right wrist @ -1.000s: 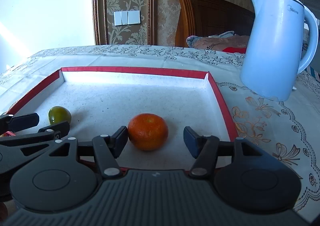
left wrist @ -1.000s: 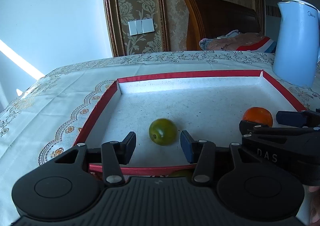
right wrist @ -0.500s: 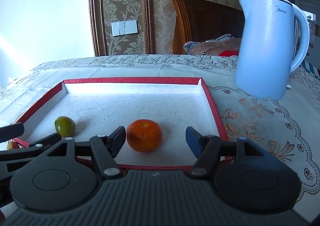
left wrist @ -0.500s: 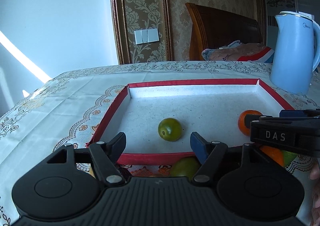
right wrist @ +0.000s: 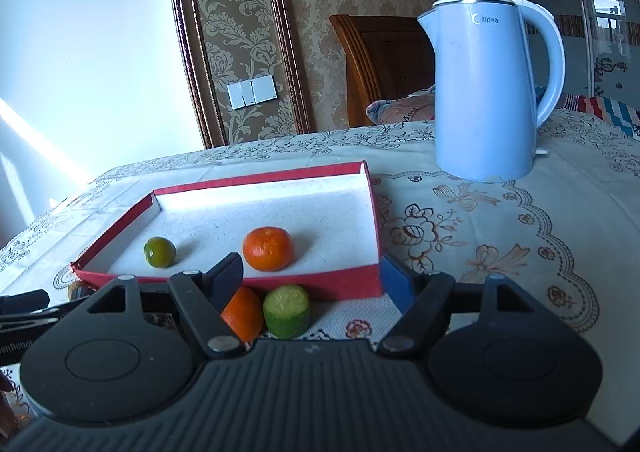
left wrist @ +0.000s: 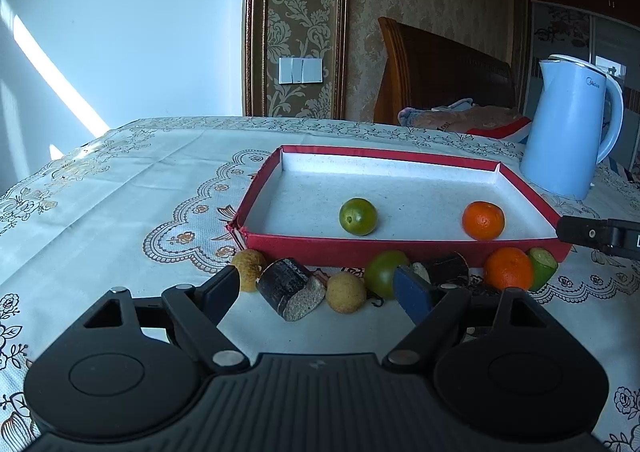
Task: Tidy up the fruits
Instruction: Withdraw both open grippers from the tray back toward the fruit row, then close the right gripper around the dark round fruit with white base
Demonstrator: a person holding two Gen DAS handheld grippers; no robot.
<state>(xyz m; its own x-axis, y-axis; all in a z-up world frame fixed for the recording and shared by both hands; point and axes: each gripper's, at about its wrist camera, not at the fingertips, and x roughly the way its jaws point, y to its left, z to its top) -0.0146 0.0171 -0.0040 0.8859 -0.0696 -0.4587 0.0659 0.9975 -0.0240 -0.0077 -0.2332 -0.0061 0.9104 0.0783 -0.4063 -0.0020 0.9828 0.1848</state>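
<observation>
Broadly, largest first, every place given from the red tray.
Tablecloth (left wrist: pixel 120 188): pale, embroidered, spread under the red tray and everything around it.
Kettle (right wrist: pixel 486 88): light blue electric, upright on the cloth beyond the tray's far right corner, apart from it.
Red tray (left wrist: pixel 400 248): shallow box with red walls and a white floor, lying flat on the cloth.
Left gripper (left wrist: pixel 316 288): fingers spread wide and holding nothing, just short of the tray's near wall, over the loose row of pieces.
Right gripper (right wrist: pixel 310 276): fingers also wide apart and empty, at the tray's near right corner; its left finger covers part of the loose mandarin.
Mandarin in tray (left wrist: pixel 483 220): on the tray floor, right side, near the front wall.
Green citrus in tray (left wrist: pixel 357 216): on the tray floor, left of that mandarin, well apart from it.
Loose mandarin (left wrist: pixel 508 268): outside, against the tray's front wall near its right corner.
Cucumber piece (right wrist: pixel 286 310): outside, touching the loose mandarin's right side.
Loose green fruit (left wrist: pixel 383 273): outside the front wall, middle; the left gripper's blue pad hides part of it.
Dark cut pieces (left wrist: pixel 290 288): two, outside the front wall, one either side of that green fruit.
Tan round fruits (left wrist: pixel 345 293): two, outside the front wall toward the left corner, flanking the left dark piece.
</observation>
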